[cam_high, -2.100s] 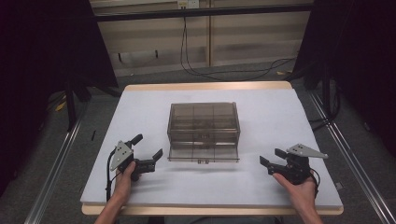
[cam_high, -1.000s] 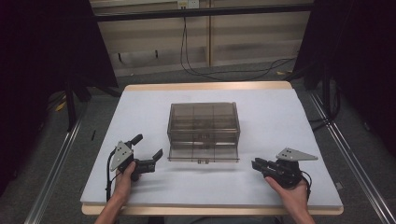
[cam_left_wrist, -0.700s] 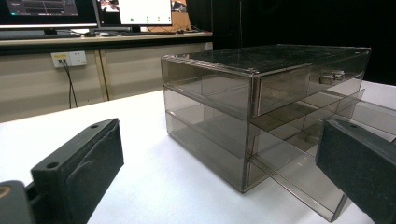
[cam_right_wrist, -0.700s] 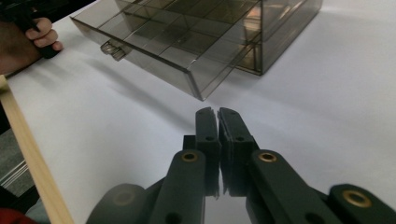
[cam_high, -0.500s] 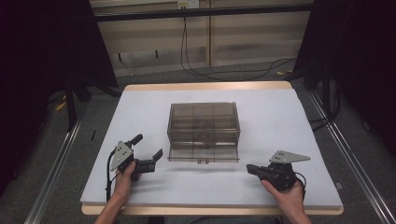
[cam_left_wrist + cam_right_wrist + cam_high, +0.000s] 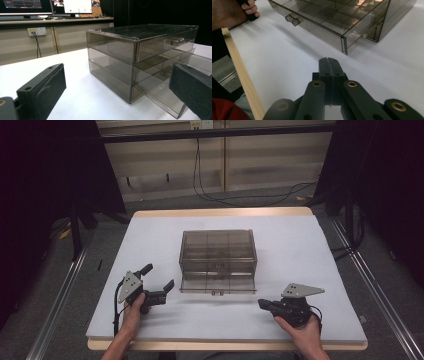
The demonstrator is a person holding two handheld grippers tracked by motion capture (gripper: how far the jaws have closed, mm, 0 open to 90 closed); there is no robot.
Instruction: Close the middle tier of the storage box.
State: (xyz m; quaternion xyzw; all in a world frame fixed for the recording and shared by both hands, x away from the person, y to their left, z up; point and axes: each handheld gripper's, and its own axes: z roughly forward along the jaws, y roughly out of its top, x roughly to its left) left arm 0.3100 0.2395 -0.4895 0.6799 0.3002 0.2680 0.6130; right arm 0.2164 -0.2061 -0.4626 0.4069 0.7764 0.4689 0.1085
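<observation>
My right claw (image 6: pixel 263 303) has just been closing, and now its two black jaws are pressed flat together with nothing between them. It lies low over the white table (image 6: pixel 300 250), near the front edge, and it points left toward the middle. The right hand (image 6: pixel 300 330) holds it from behind, and a grey plate (image 6: pixel 301 291) sits on top of it. In the right gripper view I see the shut jaws over bare table, with the box's bottom drawer (image 6: pixel 322 20) ahead and apart from them. My left claw (image 6: pixel 159 281) is wide open and holds nothing. One jaw points up and away and the other points at the box. The left hand (image 6: pixel 136 307) grips it near the front left of the table. In the left gripper view its two black pads (image 6: pixel 47 90) stand far apart, and the box shows between them, farther off. The box (image 6: pixel 218 251) is a smoky see-through one with drawers, and it sits in the middle of the table. Its bottom drawer (image 6: pixel 217 283) is pulled out a bit toward me. A small handle (image 6: pixel 216 293) is on its front. The drawer front lies between my two claws, and neither claw touches it.
</observation>
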